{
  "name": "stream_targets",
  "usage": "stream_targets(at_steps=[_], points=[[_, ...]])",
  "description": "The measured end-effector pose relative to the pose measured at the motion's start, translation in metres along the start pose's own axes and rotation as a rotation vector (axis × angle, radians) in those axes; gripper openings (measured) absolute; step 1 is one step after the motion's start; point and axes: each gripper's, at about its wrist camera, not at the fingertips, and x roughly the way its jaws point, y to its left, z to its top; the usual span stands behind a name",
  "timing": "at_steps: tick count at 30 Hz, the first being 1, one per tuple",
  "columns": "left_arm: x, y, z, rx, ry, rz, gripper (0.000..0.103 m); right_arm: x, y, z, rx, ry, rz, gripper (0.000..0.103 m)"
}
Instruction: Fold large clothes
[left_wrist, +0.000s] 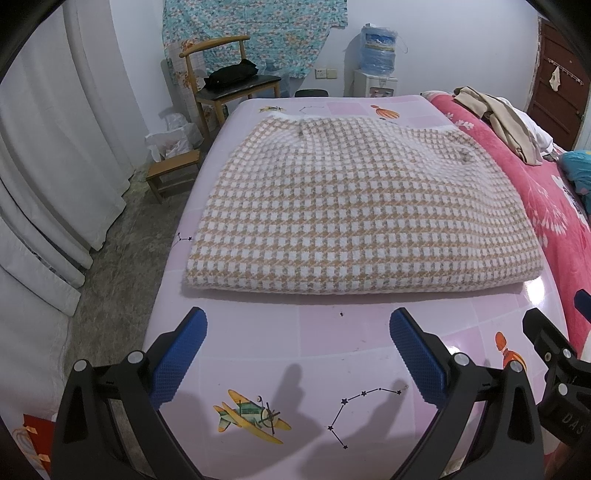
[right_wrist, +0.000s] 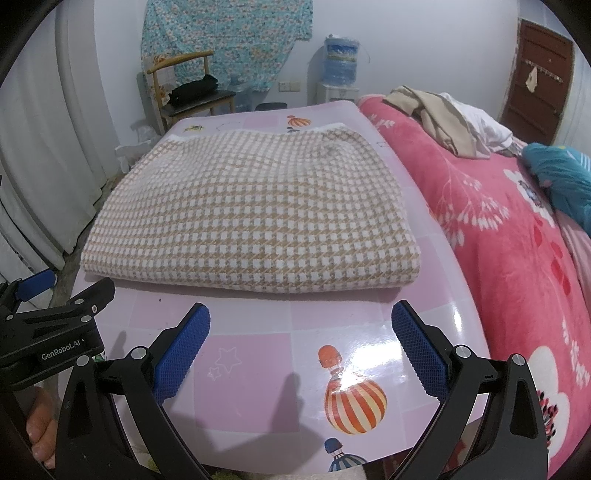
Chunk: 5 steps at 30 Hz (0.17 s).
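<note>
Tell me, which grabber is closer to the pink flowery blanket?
Right. The right gripper hovers open over the table's near end, right beside the pink blanket. The left gripper, also open, sits farther over, with the right gripper between it and the blanket.

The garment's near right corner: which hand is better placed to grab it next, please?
Right. The right tongs hang open closer to that corner of the garment; the left tongs sit further left.

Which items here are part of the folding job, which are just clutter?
Job:
- checked garment, lying folded on the pink table
- left claw, open, empty
- right claw, open, empty

Lying about:
- beige clothes on the pink blanket
- wooden chair with a black bag
- water dispenser
</note>
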Motion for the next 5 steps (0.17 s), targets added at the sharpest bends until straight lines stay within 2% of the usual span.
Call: stream_targets(at_steps=[5], points=[[0.0001, -0.0007, -0.0001, -0.001, 0.0, 0.001, 0.097, 0.0006, -0.0012, -0.0003, -0.002, 0.001, 0.001, 0.095]])
